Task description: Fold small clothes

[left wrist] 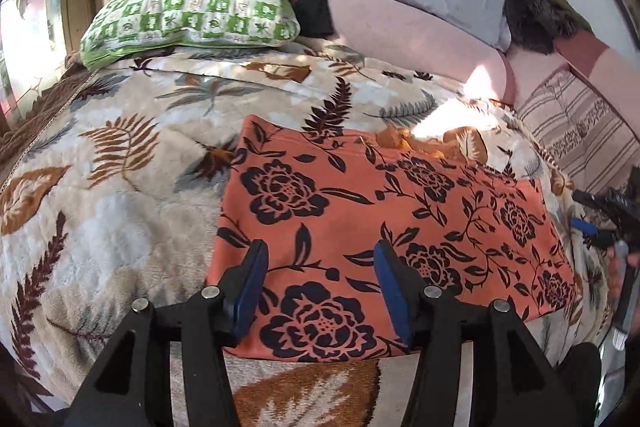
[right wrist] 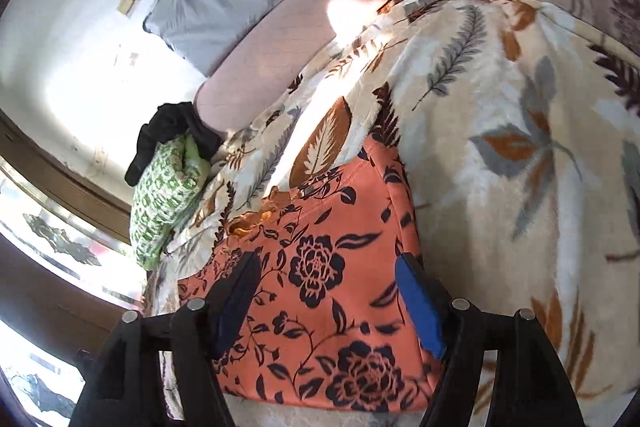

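A bed spread with a leaf-print blanket (left wrist: 120,163) fills both views, pillows stacked along the wall. On it we have the orange floral garment (left wrist: 360,211) lying flat as a rectangle, which we take for a fold partly made. Our left claw (left wrist: 320,283) hovers over its near edge, pads apart and holding nothing. Our right claw (right wrist: 332,303) hangs likewise spread over the opposite end, probably so both can pinch edges together.
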`<control>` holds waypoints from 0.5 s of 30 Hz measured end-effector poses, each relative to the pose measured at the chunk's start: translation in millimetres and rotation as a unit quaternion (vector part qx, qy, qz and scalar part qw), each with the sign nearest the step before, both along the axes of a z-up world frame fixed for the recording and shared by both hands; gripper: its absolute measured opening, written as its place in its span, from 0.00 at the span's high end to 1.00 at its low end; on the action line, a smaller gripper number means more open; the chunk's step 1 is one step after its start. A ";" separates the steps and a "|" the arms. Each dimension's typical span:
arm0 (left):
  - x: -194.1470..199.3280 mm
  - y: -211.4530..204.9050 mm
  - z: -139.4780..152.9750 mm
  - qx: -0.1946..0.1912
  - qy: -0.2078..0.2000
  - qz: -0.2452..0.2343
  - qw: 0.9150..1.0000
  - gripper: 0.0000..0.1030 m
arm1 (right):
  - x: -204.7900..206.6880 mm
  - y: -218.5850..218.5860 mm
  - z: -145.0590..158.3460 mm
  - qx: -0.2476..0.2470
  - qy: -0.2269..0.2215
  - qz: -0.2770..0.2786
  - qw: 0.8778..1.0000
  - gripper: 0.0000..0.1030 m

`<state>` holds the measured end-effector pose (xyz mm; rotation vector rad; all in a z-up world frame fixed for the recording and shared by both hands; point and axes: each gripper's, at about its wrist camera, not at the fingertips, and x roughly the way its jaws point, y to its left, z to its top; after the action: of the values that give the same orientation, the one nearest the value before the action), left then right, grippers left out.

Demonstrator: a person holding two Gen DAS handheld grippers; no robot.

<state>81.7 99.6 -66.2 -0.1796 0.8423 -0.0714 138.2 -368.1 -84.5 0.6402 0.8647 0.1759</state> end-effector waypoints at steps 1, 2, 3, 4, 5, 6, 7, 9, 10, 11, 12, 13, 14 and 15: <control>2.8 -5.1 -3.2 0.006 0.003 -0.006 1.000 0.46 | 19.0 1.3 -3.7 -0.033 0.009 0.003 0.999 0.29; 5.2 -9.1 -6.4 0.011 0.007 -0.012 1.000 0.46 | 39.1 4.9 -8.0 -0.070 0.012 0.007 0.997 0.29; 7.1 -12.0 -9.5 0.015 0.010 -0.018 1.000 0.46 | 55.9 7.6 -13.8 -0.106 0.020 0.017 0.994 0.31; 10.6 -15.1 -12.7 0.020 0.013 -0.022 0.999 0.46 | 71.1 10.8 -20.3 -0.134 0.031 0.030 0.990 0.31; 13.5 -17.4 -15.8 0.027 0.014 -0.025 0.999 0.46 | 76.8 9.5 -25.9 -0.151 0.033 0.040 0.987 0.36; 15.7 -19.3 -18.5 0.034 0.014 -0.030 0.999 0.46 | 83.3 11.0 -30.7 -0.160 0.034 0.050 0.985 0.50; 17.6 -21.6 -21.8 0.041 0.014 -0.033 0.999 0.46 | 89.8 15.4 -35.0 -0.166 0.038 0.069 0.983 0.61; 22.5 -24.6 -29.2 0.054 0.018 -0.039 0.998 0.46 | 96.4 28.4 -33.9 -0.210 0.039 0.094 0.972 0.93; 24.4 -26.0 -33.2 0.059 0.019 -0.042 0.997 0.46 | 95.2 33.9 -28.3 -0.232 0.026 0.103 0.967 0.93; 26.4 -26.9 -38.3 0.063 0.021 -0.046 0.997 0.46 | 92.9 36.6 -19.5 -0.252 0.008 0.101 0.962 0.93; 28.4 -27.0 -44.6 0.068 0.026 -0.048 0.996 0.46 | 90.2 37.2 -10.1 -0.269 -0.013 0.091 0.959 0.93; 29.9 -26.7 -50.6 0.070 0.030 -0.047 0.996 0.46 | 89.9 35.0 -5.0 -0.279 -0.023 0.079 0.957 0.93; 29.6 -26.7 -53.7 0.071 0.025 -0.047 0.996 0.44 | 93.9 32.0 -6.9 -0.279 -0.016 0.070 0.958 0.93; 28.7 -28.0 -53.4 0.076 0.018 -0.046 0.996 0.43 | 102.0 28.1 -19.5 -0.272 0.006 0.068 0.960 0.93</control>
<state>110.3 71.6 -119.6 0.0013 0.8877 -0.0901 240.2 -340.1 -104.1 0.0664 0.9195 0.0499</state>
